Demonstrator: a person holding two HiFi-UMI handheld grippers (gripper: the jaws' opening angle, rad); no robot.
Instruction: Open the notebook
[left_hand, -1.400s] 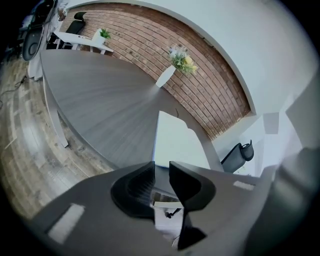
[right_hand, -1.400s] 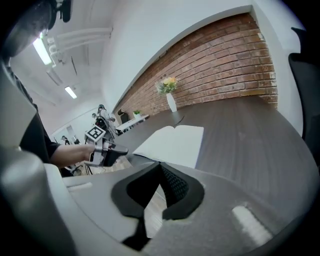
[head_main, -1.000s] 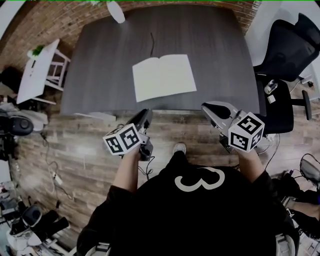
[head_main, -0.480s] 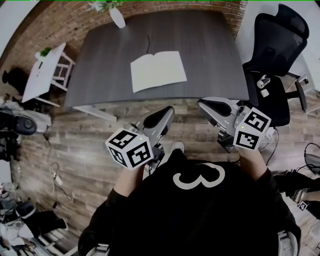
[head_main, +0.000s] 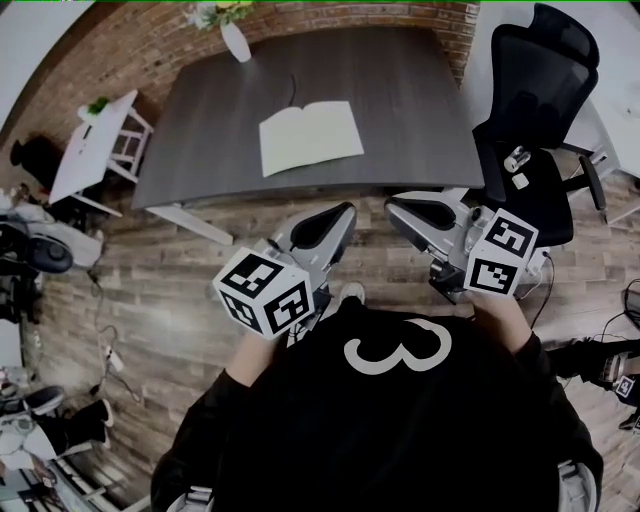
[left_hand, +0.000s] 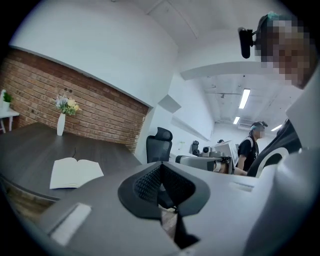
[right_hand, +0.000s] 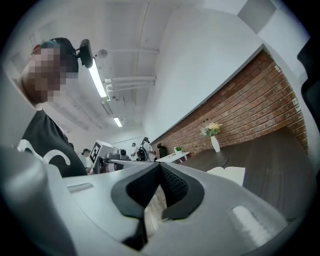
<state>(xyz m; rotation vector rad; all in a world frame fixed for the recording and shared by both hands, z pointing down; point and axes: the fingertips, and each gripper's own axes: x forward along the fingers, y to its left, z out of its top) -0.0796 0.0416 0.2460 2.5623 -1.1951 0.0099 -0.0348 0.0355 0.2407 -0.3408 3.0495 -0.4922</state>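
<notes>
The notebook (head_main: 310, 137) lies open, its pale pages up, in the middle of the dark grey table (head_main: 410, 110). It also shows at the left of the left gripper view as the notebook (left_hand: 75, 172), and in the right gripper view as the notebook (right_hand: 231, 175). Both grippers hang in front of the table's near edge, above the wooden floor, well away from the notebook. My left gripper (head_main: 337, 217) (left_hand: 160, 169) is shut with nothing between its pads. My right gripper (head_main: 398, 209) (right_hand: 160, 170) also has its jaws together and holds nothing.
A black office chair (head_main: 535, 90) stands at the table's right end. A white vase with flowers (head_main: 232, 35) and a thin black cable (head_main: 293, 88) are on the table's far side. A white side table (head_main: 95, 140) is at the left. Other people (left_hand: 248, 150) stand far off.
Both grippers have come up and back from the table edge. The left gripper's marker cube has rolled and its jaws have closed. The notebook has not moved.
</notes>
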